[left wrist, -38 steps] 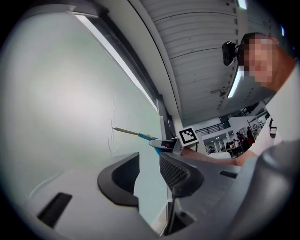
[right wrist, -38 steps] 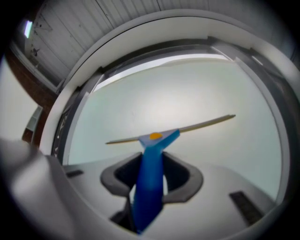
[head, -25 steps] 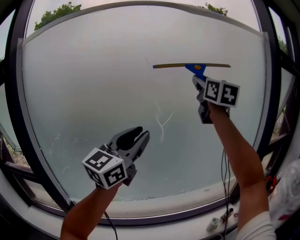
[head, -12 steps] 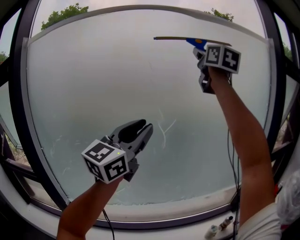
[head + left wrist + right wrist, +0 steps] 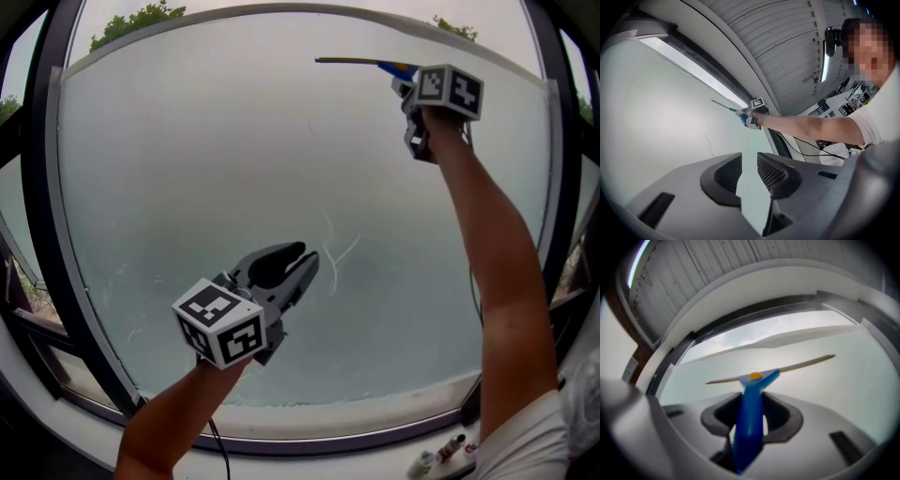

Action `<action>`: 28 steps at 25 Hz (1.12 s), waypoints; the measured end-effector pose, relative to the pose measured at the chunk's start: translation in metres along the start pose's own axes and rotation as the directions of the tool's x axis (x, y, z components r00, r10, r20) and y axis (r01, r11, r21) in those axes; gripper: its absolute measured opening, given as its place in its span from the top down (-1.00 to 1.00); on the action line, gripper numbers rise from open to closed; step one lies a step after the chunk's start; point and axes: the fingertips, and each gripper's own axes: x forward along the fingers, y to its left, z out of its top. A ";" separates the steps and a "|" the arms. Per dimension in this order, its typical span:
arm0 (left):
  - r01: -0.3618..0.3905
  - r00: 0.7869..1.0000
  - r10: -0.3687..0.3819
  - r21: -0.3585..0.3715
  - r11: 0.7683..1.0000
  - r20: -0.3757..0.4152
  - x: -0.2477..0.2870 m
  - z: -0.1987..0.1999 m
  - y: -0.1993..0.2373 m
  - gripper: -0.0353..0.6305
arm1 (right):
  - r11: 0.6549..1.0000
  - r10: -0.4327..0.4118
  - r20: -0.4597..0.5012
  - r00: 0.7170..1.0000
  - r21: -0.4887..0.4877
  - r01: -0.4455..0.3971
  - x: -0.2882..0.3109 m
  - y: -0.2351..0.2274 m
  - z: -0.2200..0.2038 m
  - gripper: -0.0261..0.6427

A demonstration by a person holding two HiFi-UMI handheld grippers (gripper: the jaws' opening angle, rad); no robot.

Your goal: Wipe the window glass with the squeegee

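Squeegee (image 5: 361, 62): It is high up on the window glass (image 5: 206, 169), near the top right. Its long blade lies flat across, just under the top of the window frame (image 5: 42, 187). I can't tell if the blade is really pressing on the glass.

My right gripper (image 5: 407, 86): It is squeezed onto the blue handle of the squeegee. The arm is stretched way up.

My left gripper (image 5: 305, 260): It is low down in the middle. Its jaws are a little bit apart and there is nothing in them. It points at the glass but looks a bit away from it.

Worry one: The blade could bump the top of the frame if I go any higher, because there is almost no room left up there.

Worry two: The handle could twist or slip in the jaws. It is thin and smooth, and pushing on the glass pulls at it.

Worry three: One end of the blade could lift off if I tip my hand. My arm is stretched far, so that is easy to do. Then that part stays dirty.

Worry four: The white streak (image 5: 333, 255) in the middle could get left behind if my wipe goes past it on the side.

Worry five: My empty left gripper could poke the glass if I lean in without looking.
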 end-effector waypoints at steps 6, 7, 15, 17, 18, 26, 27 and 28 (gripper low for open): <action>-0.008 1.000 0.008 0.005 1.000 -0.023 -0.004 -0.004 -0.002 0.52 | 1.000 0.008 -0.026 1.000 0.022 -0.008 0.010 -0.008 -0.008 0.48; -0.009 1.000 0.009 0.005 1.000 -0.024 -0.006 -0.004 -0.002 0.52 | 1.000 0.008 -0.030 1.000 0.025 -0.007 0.010 -0.009 -0.009 0.48; -0.019 0.999 0.019 -0.005 1.000 -0.038 -0.016 -0.008 -0.005 0.52 | 0.999 0.009 -0.049 0.999 0.034 -0.008 0.012 -0.010 -0.015 0.48; -0.023 0.999 0.023 -0.013 1.000 -0.038 -0.017 -0.009 -0.005 0.52 | 0.999 0.009 -0.054 0.999 0.036 -0.007 0.011 -0.010 -0.018 0.48; -0.024 0.999 0.023 -0.017 1.000 -0.038 -0.018 -0.010 -0.005 0.52 | 0.999 0.008 -0.058 0.998 0.037 -0.006 0.010 -0.011 -0.020 0.48; -0.006 0.999 0.005 -0.042 0.999 -0.040 -0.018 -0.019 -0.016 0.52 | 1.000 -0.013 -0.091 0.996 0.011 0.014 0.002 -0.017 -0.044 0.48; -0.004 0.999 0.002 -0.046 0.999 -0.041 -0.018 -0.020 -0.017 0.52 | 1.000 -0.013 -0.094 0.995 0.012 0.014 0.001 -0.017 -0.046 0.48; -0.003 0.999 0.001 -0.050 0.999 -0.043 -0.017 -0.022 -0.018 0.52 | 1.000 -0.014 -0.097 0.995 0.012 0.015 0.000 -0.017 -0.048 0.48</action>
